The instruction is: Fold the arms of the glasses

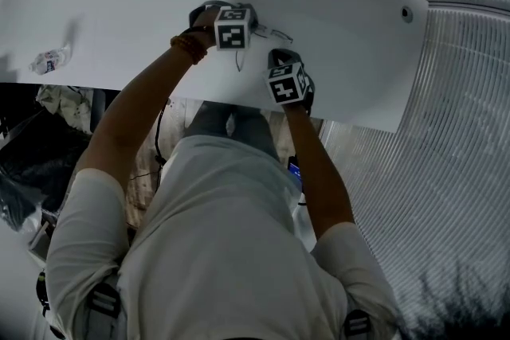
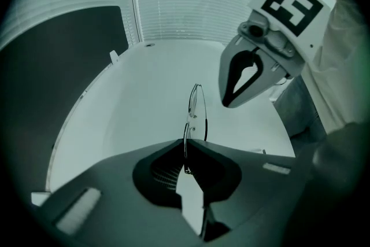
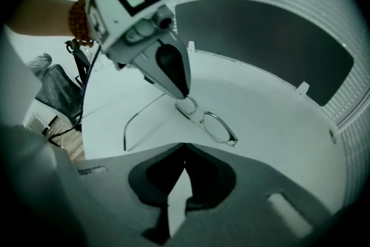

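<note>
Left gripper [image 2: 186, 144] pinches the glasses [image 3: 203, 118] by the rim, steadying them on the table [image 3: 277, 118]. Right gripper [image 3: 184, 146], pressed together and empty, hovers, seemingly ready to fold an arm [image 3: 125, 131].

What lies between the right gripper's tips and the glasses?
Nothing but bare table, seen in the right gripper view: the right gripper hangs just short of the glasses.

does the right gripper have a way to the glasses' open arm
Probably yes: the open arm sticks out ahead of the right gripper, nothing between; the left gripper holds the glasses at a lens, aside.
</note>
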A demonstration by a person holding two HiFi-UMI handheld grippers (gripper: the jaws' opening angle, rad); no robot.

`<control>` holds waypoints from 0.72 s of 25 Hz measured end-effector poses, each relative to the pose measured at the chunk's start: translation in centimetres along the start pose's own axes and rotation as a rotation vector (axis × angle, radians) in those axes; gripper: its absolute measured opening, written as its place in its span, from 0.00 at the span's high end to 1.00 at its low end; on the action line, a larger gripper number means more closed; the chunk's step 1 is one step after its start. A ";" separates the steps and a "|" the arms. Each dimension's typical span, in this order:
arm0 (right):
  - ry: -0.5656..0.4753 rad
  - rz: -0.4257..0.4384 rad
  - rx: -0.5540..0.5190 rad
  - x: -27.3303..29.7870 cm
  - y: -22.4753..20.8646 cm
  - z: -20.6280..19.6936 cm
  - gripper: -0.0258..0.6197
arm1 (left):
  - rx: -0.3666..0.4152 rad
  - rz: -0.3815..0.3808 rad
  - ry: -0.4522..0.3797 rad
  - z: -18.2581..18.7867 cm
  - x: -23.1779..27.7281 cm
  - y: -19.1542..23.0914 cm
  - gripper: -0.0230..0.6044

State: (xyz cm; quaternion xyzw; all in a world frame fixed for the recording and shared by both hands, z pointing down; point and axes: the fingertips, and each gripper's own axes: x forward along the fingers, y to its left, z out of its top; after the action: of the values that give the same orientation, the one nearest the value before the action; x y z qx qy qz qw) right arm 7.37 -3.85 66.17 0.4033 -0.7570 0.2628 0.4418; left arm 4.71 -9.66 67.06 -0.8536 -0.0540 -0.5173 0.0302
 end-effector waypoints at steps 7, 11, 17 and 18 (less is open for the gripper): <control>-0.111 0.241 -0.065 -0.8 12.5 2.7 0.96 | -0.003 0.002 0.004 -0.3 0.1 0.1 0.93; -0.076 0.236 -0.120 1.8 13.9 2.4 0.96 | -0.004 0.002 0.004 -0.3 0.1 0.1 0.93; -0.043 0.168 -0.092 2.1 10.3 0.9 0.96 | 0.020 0.011 0.011 -0.6 -0.1 0.1 0.93; -0.040 0.158 -0.093 2.0 9.8 0.7 0.96 | 0.017 0.011 0.011 -0.8 -0.2 0.2 0.93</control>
State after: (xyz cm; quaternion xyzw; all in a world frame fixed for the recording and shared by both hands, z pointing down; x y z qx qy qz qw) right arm -1.78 0.08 67.16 0.3266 -0.8065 0.2533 0.4228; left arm 3.98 -9.94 67.27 -0.8508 -0.0536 -0.5212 0.0406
